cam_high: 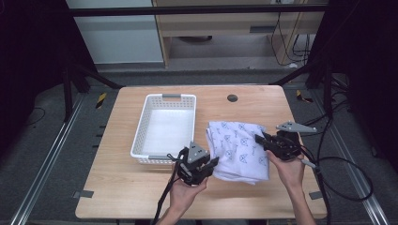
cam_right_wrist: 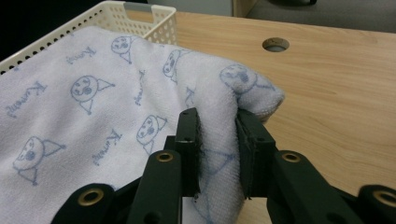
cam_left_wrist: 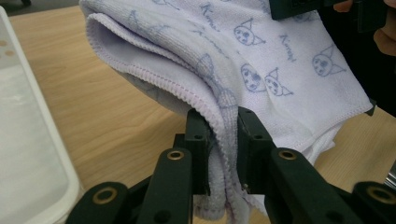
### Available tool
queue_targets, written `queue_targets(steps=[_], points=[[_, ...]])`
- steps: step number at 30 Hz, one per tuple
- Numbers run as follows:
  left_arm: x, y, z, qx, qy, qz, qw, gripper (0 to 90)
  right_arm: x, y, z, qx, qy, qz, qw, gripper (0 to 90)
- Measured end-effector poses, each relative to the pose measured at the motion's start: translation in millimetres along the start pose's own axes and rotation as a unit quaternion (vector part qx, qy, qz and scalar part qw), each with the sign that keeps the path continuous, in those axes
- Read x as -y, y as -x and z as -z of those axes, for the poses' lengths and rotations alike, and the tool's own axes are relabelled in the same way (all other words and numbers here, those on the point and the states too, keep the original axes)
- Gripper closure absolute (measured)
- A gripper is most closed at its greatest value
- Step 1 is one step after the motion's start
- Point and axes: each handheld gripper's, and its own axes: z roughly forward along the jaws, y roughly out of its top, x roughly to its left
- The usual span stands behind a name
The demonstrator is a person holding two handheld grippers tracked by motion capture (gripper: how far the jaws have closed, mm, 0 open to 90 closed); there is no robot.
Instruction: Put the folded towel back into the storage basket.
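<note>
On wooden table (cam_high: 141, 187), right of centre: folded white towel (cam_high: 237, 150) w/ blue cat-face print, held between both grippers. Left gripper (cam_high: 213, 162) is clamped on towel's near-left edge; left gripper view shows hemmed fold pinched between its jaws. Right gripper (cam_high: 259, 138) is clamped on towel's right edge; right gripper view shows a bunched fold between its jaws. White perforated basket (cam_high: 141, 136) sits just left of towel. Round cable hole (cam_high: 232, 98) lies at table's far side.
</note>
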Motion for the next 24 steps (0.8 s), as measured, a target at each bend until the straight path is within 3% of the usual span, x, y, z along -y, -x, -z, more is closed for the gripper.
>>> queue_targets(steps=[9, 17, 24], points=[[-7.6, -17.7, 16.6, -0.008, 0.016, 0.006, 0.9998, 75.9, -21.7, -24.8, -6.3, 0.012, 0.017, 0.03, 0.9993, 72.4], [-13.8, -34.7, 31.9, -0.018, 0.033, 0.013, 0.9992, 75.9, -40.6, -44.0, -18.6, 0.01, 0.028, 0.029, 0.9991, 72.4], [-16.9, -45.5, 42.1, -0.02, 0.045, 0.014, 0.9987, 75.9, -48.8, -52.4, -21.8, 0.007, 0.038, 0.028, 0.9989, 72.4]])
